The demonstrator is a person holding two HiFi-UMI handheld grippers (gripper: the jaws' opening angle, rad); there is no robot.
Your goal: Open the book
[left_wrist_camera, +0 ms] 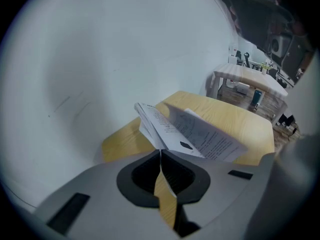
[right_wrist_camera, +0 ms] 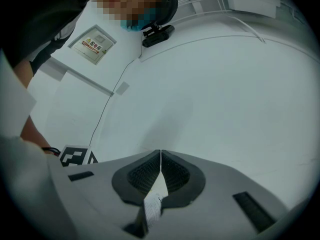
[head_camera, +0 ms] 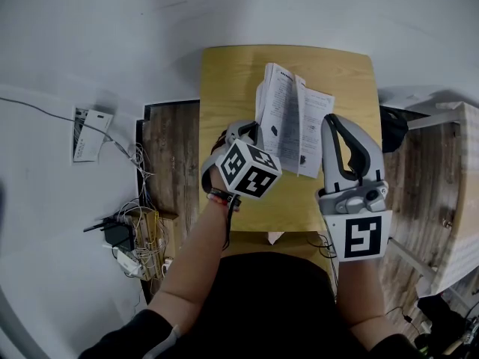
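The book [head_camera: 288, 118] lies open on the yellow table [head_camera: 224, 73], its printed pages fanned and standing up. My left gripper [head_camera: 241, 132] is at the book's left edge, jaws shut. In the left gripper view the book [left_wrist_camera: 192, 134] starts right at the left gripper [left_wrist_camera: 160, 151]; whether a page is pinched I cannot tell. My right gripper [head_camera: 331, 123] is at the pages' right edge. In the right gripper view the right gripper [right_wrist_camera: 160, 154] is shut, with a strip of printed page [right_wrist_camera: 151, 208] caught between its jaws, and it faces a white wall.
Cables and a power strip [head_camera: 129, 238] lie on the floor to the left of the table. A black object [head_camera: 394, 129] sits by the table's right edge. A white table [left_wrist_camera: 250, 79] with small items stands beyond. The left gripper's marker cube [right_wrist_camera: 76, 156] shows in the right gripper view.
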